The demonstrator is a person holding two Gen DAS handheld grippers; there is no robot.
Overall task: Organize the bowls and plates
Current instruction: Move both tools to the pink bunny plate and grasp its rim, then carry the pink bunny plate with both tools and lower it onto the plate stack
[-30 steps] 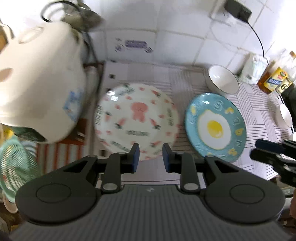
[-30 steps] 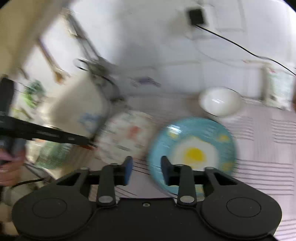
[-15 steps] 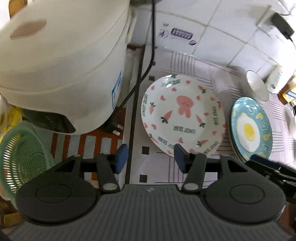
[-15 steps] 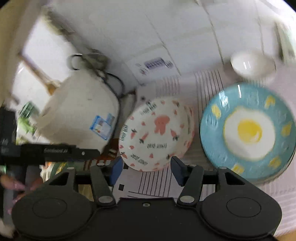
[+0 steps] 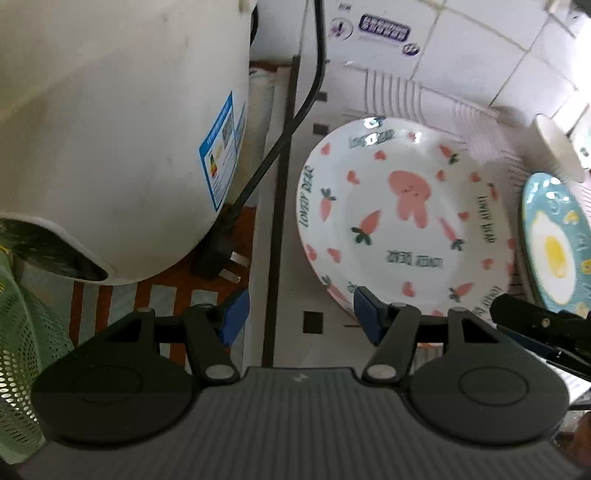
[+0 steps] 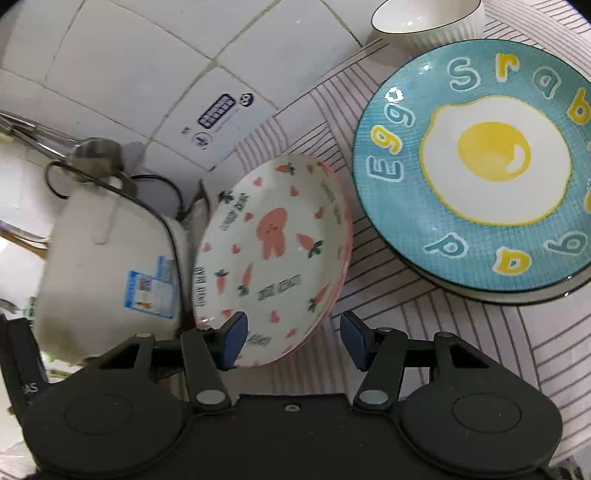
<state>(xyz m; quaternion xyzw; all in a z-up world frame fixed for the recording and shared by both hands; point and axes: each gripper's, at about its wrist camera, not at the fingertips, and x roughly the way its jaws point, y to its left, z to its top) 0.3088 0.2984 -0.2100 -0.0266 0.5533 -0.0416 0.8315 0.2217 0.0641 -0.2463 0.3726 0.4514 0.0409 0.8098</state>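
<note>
- I take the rabbit plate as my landmark: it lies flat on the bench, just beside the rice cooker on one side and the egg plate on the other.
- My right claw is spread wide and holds nothing; the rabbit plate's near rim sits right ahead, between its fingers.
- My left claw is also wide apart and empty, with the rabbit plate ahead and off to its right finger.
- I judge the right claw better lined up for the rim.
- A white bowl stands beyond the egg plate, near the tiled wall.
</note>
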